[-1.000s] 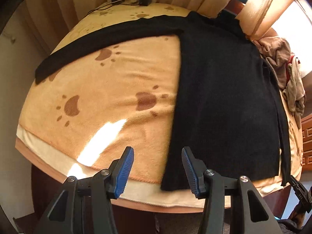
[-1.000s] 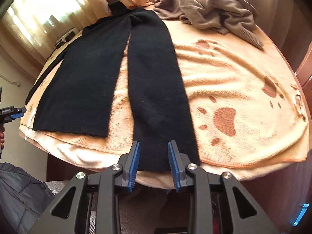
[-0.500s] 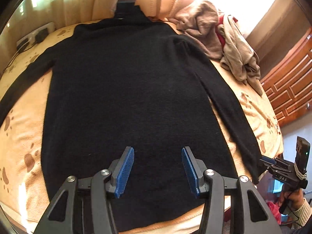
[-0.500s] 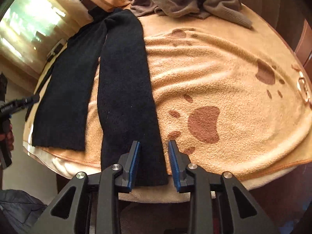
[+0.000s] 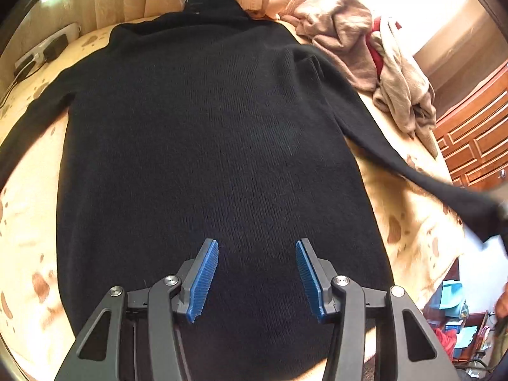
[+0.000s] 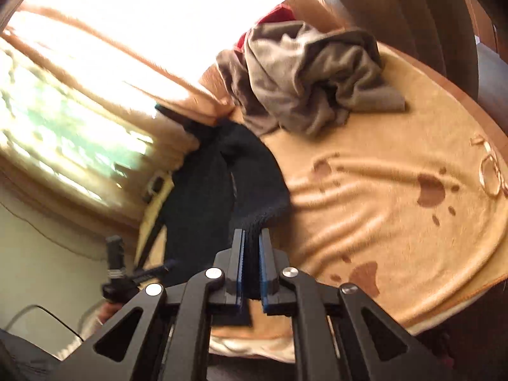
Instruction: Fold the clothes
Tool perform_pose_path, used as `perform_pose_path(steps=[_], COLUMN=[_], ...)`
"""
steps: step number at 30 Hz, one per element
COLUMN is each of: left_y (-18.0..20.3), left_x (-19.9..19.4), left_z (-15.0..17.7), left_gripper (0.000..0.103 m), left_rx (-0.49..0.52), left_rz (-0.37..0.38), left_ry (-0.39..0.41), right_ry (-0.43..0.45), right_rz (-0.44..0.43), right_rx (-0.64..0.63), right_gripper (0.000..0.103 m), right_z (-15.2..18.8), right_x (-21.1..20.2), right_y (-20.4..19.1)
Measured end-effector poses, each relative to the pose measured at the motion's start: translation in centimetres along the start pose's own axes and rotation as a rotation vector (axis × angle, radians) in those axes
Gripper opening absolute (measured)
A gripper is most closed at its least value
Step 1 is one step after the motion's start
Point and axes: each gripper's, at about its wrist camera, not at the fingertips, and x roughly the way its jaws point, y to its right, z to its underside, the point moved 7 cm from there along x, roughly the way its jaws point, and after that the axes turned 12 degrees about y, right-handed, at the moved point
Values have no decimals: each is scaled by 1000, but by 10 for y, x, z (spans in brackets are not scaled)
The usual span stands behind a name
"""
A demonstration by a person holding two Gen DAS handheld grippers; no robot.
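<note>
Across the middle of the left wrist view lies the black ribbed-knit long-sleeved sweater, spread flat, collar toward the top of the frame, on a peach terry blanket with brown paw prints that covers the bed. Flat spread likely serves the fold: body squared, sleeves free to turn in.

Left claw: jaws apart, blue ribbed pads clear of the knit, nothing between them. Hovers over the hem at lower centre; judged to be waiting to pin or pinch the body.

Right claw: has just been closing, jaws now clamped on the cuff end of the sweater's sleeve. Sleeve rises off the blanket toward the claw; in the left view it stretches to the right edge, blurred. Judged: sleeve taken by its end so it can be carried over the body.

Heap of grey-brown crumpled clothes with a red piece, upper centre of the right view, well apart from the sweater; probably next in line.
</note>
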Motion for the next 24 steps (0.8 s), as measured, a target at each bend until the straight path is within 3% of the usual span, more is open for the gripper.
perform_pose_path(steps=[6,13,17,19,20,21,22,23,24], left_y=[-13,-34,-46,-53,-56,-59,-61,-63,-63], left_x=[11,26,34,40,44,48,52,56,58], left_z=[-26,-52,-68,-76,-80,-84,-88,-91,-94], left_gripper=[53,53,53,53,53,53,53,53,53], left_rx=[22,28,33,31,25,20,15,12,11], left_rz=[20,44,54,56,56,56,54,55,61], left_ry=[-11,-32,-39,-40,-42,-45,-47,-48,-47], right_ry=[244,405,401,335,301,265,232,199,183], right_rz=[-124,-166,-106,3,58,100,134,167,177], right_rx=[127,179,124,87,68,65,69,73,92], right_gripper=[9,5,6,10,21,45,58,82,88], right_z=[-104,-165,-172,-156,-148,-135,-123,-111,-100], right_x=[-30,-25,-7,12,21,30,40,50,56], right_y=[-29,-45,-51,-40,-35,-28,-20,-13,-7])
